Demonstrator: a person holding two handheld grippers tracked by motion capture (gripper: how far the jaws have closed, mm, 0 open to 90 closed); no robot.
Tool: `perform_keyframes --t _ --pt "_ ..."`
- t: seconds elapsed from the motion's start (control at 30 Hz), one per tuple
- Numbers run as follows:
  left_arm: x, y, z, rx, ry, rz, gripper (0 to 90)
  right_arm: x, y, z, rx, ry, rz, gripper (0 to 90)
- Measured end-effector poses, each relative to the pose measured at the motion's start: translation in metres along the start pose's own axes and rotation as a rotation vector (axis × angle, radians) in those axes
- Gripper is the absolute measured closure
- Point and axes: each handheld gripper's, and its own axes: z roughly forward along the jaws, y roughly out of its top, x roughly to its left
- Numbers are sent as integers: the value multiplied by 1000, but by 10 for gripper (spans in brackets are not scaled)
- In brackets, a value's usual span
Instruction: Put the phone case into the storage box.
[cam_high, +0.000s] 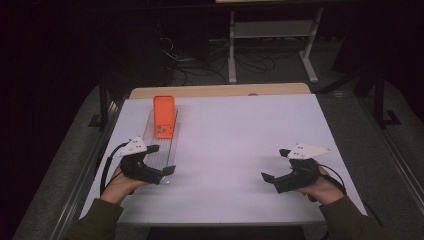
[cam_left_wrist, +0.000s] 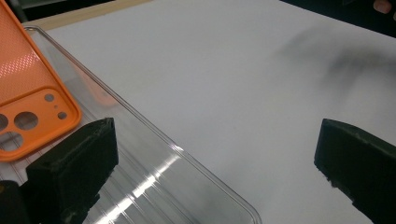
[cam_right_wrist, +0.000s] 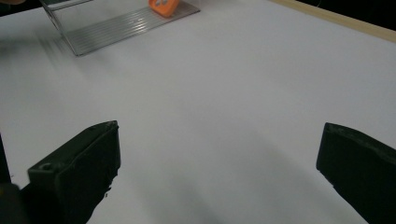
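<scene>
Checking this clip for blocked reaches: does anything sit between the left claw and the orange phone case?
Nothing visible does. The left claw hovers open at the near end of the clear tray; the phone case lies farther along that tray.

The phone case (cam_high: 163, 116) is bright orange, seemingly with a fine dotted texture, and lies on a clear ribbed tray (cam_high: 170, 150). Beside the tray, the table (cam_high: 240, 145) is plain white with a pale wooden edge; both grippers' jaws are black.

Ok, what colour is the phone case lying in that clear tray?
Orange. The phone case shows best in the left gripper view, lying in the clear tray.
</scene>
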Motion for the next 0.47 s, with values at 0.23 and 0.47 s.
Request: perform_keyframes --t 0.23,0.47 --pt "1 -1 -1 7 -4 -3 0 0 1 -1 -4 1 3 0" --pt "2 -1 -2 2 -4 3 0 0 1 -1 -6 3 3 0"
